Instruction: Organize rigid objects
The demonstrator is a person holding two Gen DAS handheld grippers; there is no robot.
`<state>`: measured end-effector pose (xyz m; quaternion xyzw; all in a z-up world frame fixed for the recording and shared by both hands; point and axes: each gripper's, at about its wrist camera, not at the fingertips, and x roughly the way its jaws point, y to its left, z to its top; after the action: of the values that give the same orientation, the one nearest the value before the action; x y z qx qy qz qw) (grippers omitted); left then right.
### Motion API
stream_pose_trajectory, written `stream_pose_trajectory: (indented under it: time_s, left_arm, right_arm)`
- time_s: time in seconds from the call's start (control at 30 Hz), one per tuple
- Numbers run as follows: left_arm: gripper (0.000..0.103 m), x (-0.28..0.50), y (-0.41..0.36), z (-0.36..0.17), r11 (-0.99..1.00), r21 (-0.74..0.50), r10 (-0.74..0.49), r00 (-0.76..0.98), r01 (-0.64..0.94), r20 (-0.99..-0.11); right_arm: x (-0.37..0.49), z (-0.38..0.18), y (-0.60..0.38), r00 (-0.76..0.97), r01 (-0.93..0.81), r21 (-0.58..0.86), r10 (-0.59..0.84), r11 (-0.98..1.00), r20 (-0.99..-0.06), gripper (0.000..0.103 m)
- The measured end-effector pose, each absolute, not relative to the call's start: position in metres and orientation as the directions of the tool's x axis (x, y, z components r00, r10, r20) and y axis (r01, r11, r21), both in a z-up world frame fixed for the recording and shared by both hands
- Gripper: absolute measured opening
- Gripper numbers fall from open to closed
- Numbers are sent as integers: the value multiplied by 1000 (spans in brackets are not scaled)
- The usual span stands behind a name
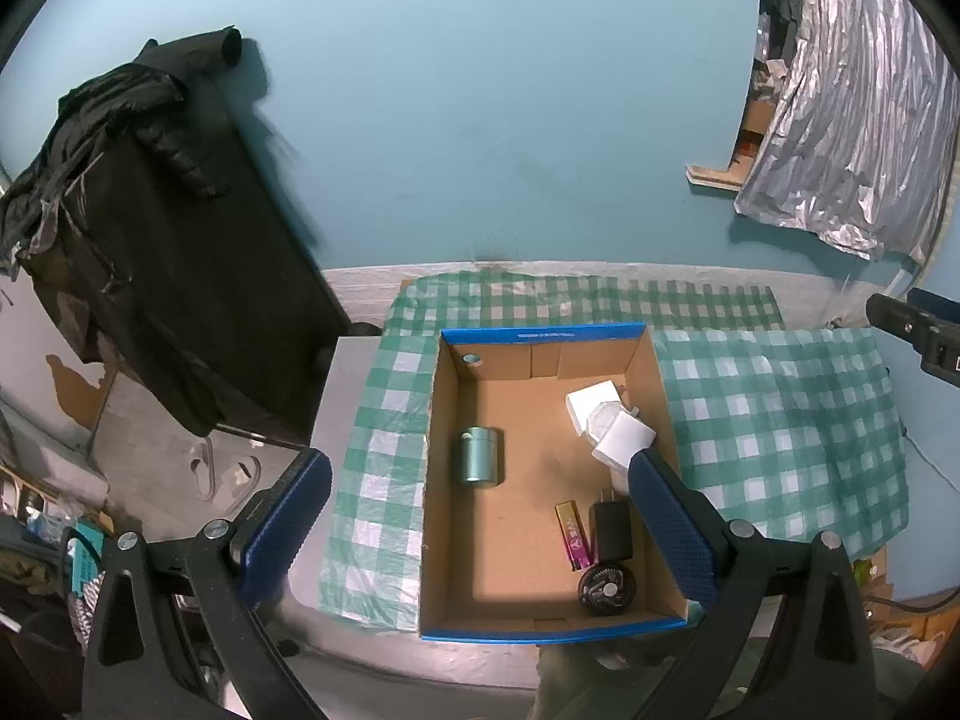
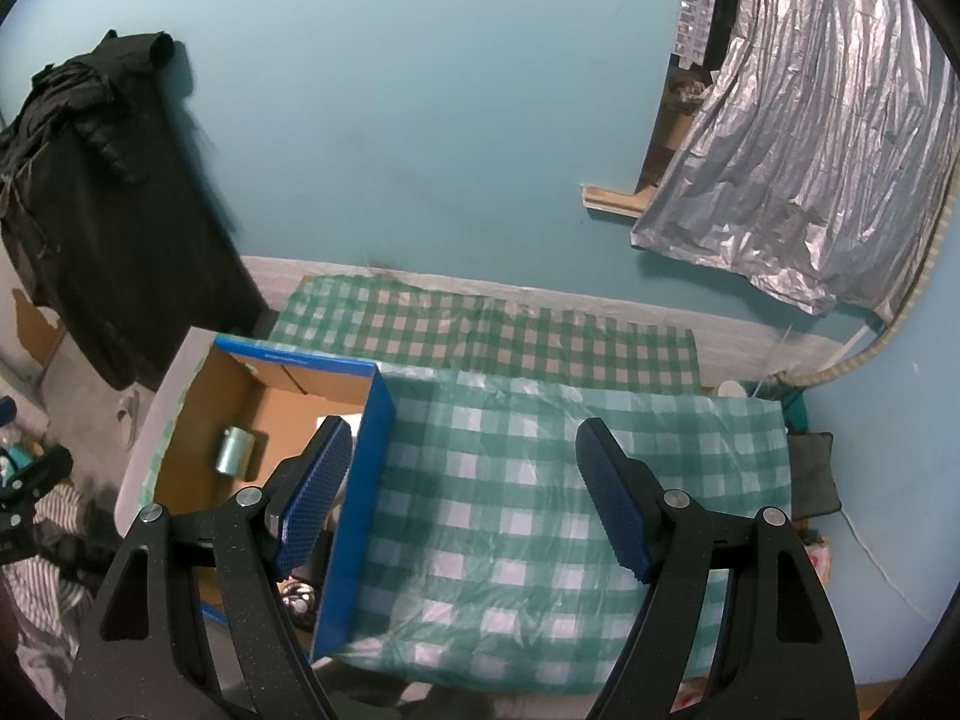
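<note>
The cardboard box (image 1: 543, 480) sits on the bench's green checked cloth (image 1: 780, 420). Inside it lie a metal cylinder (image 1: 478, 456), white blocks (image 1: 606, 420), a black charger (image 1: 612, 531) and a lighter (image 1: 573, 534). Left gripper (image 1: 480, 534) and right gripper (image 2: 462, 504) hover with jaws wide, empty.

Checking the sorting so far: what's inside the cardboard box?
A teal canister, white blocks, black charger, purple lighter-like item, round black gadget. The left gripper's finger covers the right edge.

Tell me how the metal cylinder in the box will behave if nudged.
The metal cylinder lies on its side on the cardboard box floor, so it will probably roll sideways. Its smooth, shiny wall looks slippery. It seems rigid, perhaps heavy for its size.
</note>
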<state>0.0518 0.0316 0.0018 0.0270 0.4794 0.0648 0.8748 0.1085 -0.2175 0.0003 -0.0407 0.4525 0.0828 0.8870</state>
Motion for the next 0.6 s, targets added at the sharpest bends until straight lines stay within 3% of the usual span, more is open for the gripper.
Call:
stream_pose_trajectory:
  time_s: [0.6]
  left_arm:
    - [100, 53, 26, 0, 989, 120, 148, 523, -86, -839]
  right_arm:
    - [116, 0, -217, 572, -203, 6, 124, 979, -811, 77]
